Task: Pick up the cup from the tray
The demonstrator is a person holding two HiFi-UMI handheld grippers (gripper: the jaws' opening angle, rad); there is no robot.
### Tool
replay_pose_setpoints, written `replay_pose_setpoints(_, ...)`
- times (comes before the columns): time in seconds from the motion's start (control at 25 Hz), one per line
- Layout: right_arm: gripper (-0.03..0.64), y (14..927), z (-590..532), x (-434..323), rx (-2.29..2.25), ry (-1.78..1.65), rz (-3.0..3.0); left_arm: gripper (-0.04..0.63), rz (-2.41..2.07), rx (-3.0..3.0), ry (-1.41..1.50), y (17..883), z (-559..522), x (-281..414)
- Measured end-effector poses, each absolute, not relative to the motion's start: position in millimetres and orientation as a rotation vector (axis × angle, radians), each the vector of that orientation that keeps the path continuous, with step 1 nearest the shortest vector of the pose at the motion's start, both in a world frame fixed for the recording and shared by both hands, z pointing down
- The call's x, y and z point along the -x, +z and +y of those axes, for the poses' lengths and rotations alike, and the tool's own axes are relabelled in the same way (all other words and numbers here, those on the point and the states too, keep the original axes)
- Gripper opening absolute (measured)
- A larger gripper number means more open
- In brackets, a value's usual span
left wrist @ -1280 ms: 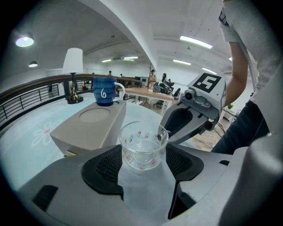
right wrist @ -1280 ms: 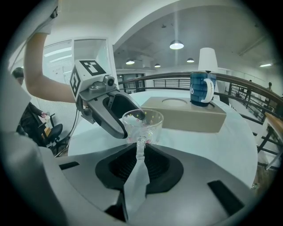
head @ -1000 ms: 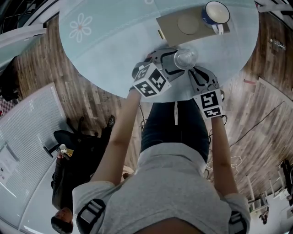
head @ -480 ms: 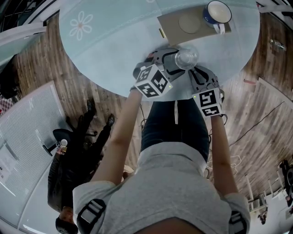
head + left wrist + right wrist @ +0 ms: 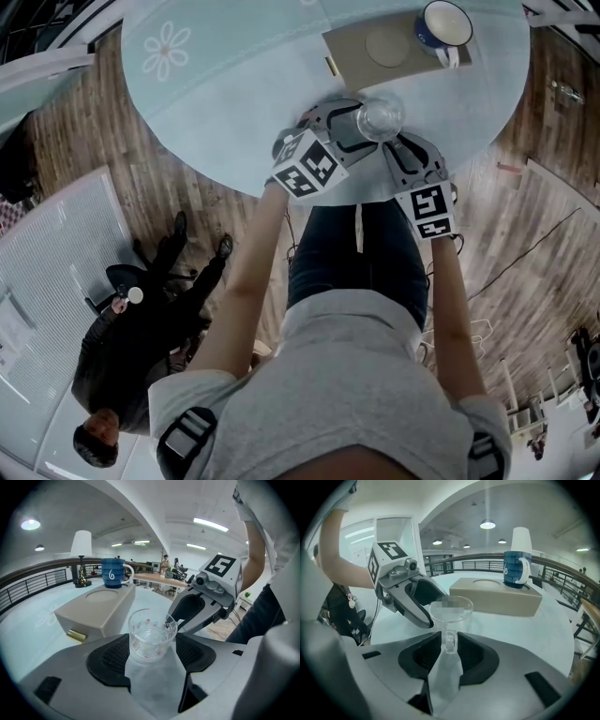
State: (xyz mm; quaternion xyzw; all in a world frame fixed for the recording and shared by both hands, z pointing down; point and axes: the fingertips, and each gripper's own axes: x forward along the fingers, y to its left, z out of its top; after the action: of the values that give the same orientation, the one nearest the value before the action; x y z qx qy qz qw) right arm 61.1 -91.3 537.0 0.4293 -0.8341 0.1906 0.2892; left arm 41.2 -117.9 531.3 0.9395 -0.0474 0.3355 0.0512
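Observation:
A clear glass cup with a handle stands on the pale blue table, close to its near edge. In the left gripper view the cup sits between the jaws of my left gripper, and the pads press its sides. My right gripper has the cup's handle between its jaws. Those jaws have just been opening and stand a little off the handle. The beige tray lies further back with a blue mug on it. In the head view my left gripper and right gripper meet at the cup.
The table's rim runs right under both grippers. A flower print marks the cloth at far left. A person in dark clothes stands on the wooden floor at lower left. A white lamp stands behind the mug.
Both grippers and the glass cup stay where they were. The person in dark clothes on the floor at lower left has shifted position.

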Motion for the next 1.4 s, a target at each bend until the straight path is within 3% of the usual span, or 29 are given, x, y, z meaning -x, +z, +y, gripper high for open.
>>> replay_pose_setpoints(0.36, 0.104, 487, -96, -83, -1.331, 0.576, -2.327, 0.3, -0.282, -2.756, 0.705, 488, -131, -9)
replay_pose_setpoints(0.52, 0.104, 451, -116, -99, -1.51, 0.568, -2.377, 0.201, -0.414, -2.79, 0.486, 436, -153, -1)
replay_pose_setpoints(0.68, 0.104, 429, -138, -115, -1.652, 0.533, -2.372, 0.059, -0.534, -2.832, 0.344, 397, -176, -5)
replay_pose_setpoints(0.96, 0.104, 425, -177, -150, -1.83, 0.488, -2.25, 0.119, -0.544, -2.853, 0.224, 373, -207, -36)
replay_pose_setpoints(1.4, 0.123, 442, -219, -179, -1.89, 0.474, -2.115, 0.165, -0.415, -2.943, 0.393, 381, -255, -80)
